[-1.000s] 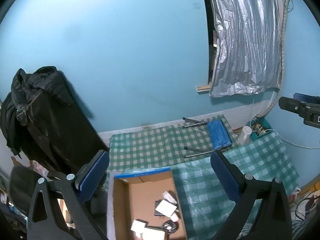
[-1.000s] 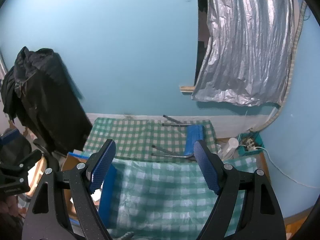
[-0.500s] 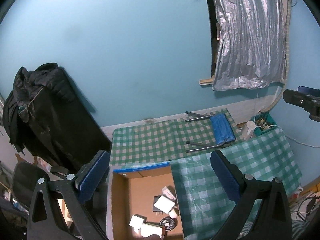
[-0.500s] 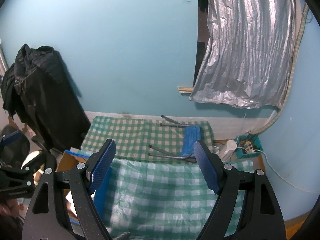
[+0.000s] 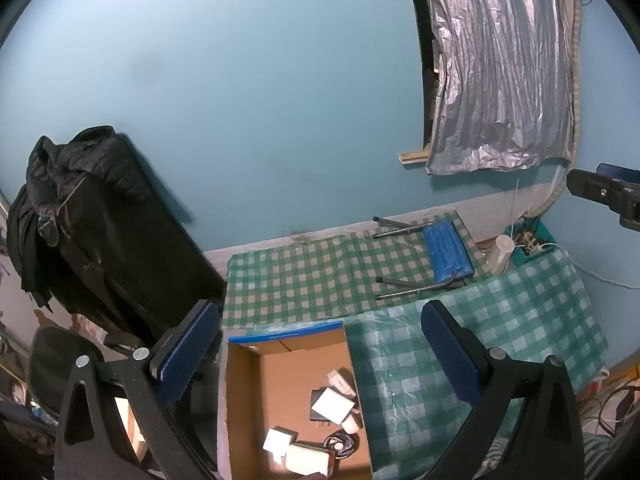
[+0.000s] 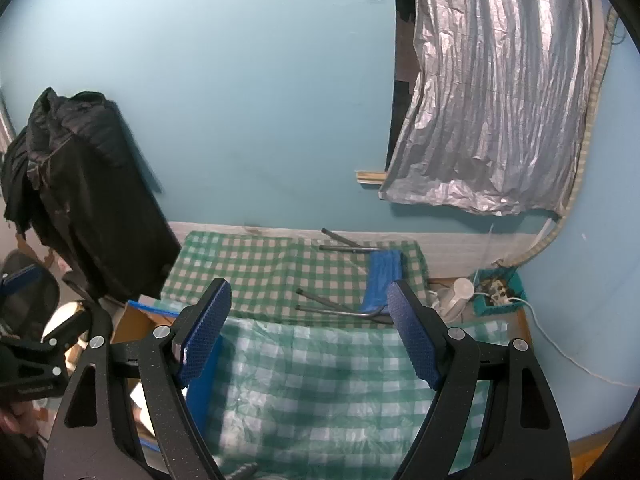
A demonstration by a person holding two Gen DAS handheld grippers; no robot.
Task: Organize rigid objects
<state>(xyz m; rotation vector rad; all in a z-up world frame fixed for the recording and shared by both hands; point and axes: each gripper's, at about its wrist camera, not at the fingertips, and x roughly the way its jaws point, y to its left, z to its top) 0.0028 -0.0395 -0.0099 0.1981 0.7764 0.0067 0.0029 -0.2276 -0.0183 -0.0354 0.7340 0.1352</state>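
Folded stool point(image 5: 444, 254) lies on the checked cloth point(image 5: 304, 276) ahead of both grippers; black jacket point(image 5: 80, 208) far left. Left gripper point(image 5: 320, 350) spread wide, empty, above the box point(image 5: 280, 364) holding small items point(image 5: 334, 404). Right gripper point(image 6: 308, 330) released, empty, over cloth; it sees only the box edge, contents hidden.

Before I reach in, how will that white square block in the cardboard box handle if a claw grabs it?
The white square block looks rigid and flat-faced, so probably light and easy to pinch. It leans on a dark item, so it may slide or tip when nudged.
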